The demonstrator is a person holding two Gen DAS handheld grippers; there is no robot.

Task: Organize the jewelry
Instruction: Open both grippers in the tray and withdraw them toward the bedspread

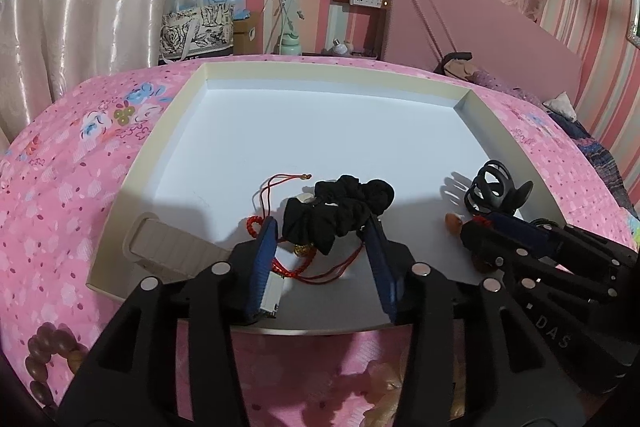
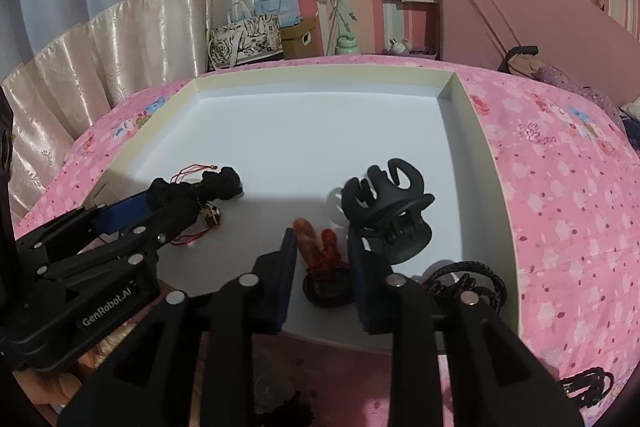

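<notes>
A white shallow tray lies on the pink bedspread; it also shows in the right wrist view. My left gripper is open, its blue fingers on either side of a black scrunchie that lies over a red cord bracelet. A beige strap lies at the tray's left. My right gripper is open around an orange and red pendant with a dark disc. A black claw clip stands just right of it.
A brown bead bracelet lies on the bedspread outside the tray, front left. A black braided cord lies at the tray's front right, another black item on the bedspread. A pink headboard stands behind.
</notes>
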